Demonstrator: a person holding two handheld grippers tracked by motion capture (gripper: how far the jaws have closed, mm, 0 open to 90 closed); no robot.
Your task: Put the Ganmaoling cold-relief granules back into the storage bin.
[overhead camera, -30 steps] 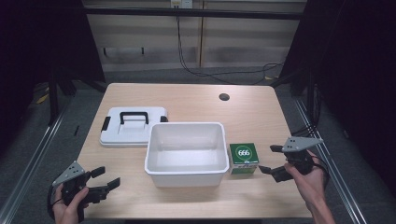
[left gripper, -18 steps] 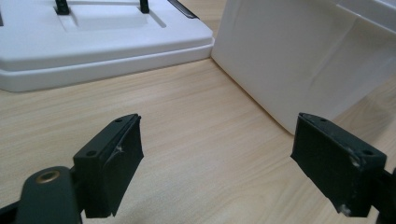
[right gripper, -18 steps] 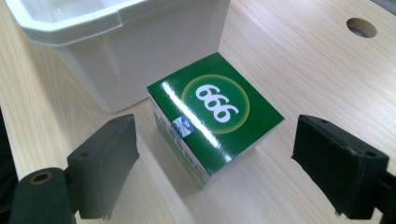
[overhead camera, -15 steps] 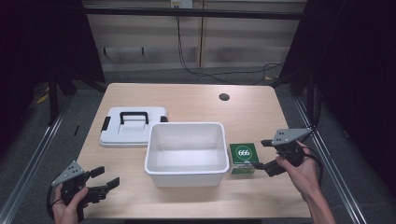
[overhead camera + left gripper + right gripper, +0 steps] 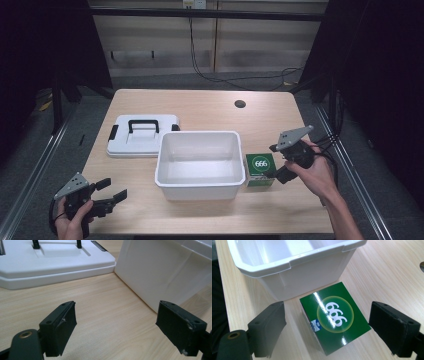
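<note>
A small green box (image 5: 260,169) marked "666" stands on the table just right of an empty white plastic bin (image 5: 200,162). My right gripper (image 5: 276,172) is open at the box's right side; in the right gripper view the green box (image 5: 335,317) lies between the two spread jaws, untouched, with the bin (image 5: 287,262) beyond it. My left gripper (image 5: 111,192) is open near the front left corner of the table, nothing between its jaws. In the left gripper view the bin's wall (image 5: 160,275) stands at right and a white lid (image 5: 50,262) at the back.
A white lid with a black handle (image 5: 141,134) lies flat left of the bin. A round cable hole (image 5: 240,104) sits at the back right of the wooden table (image 5: 200,110). Metal rails run along both sides.
My right gripper has moved left toward the green box and now brackets it. The left gripper has stayed in place.
</note>
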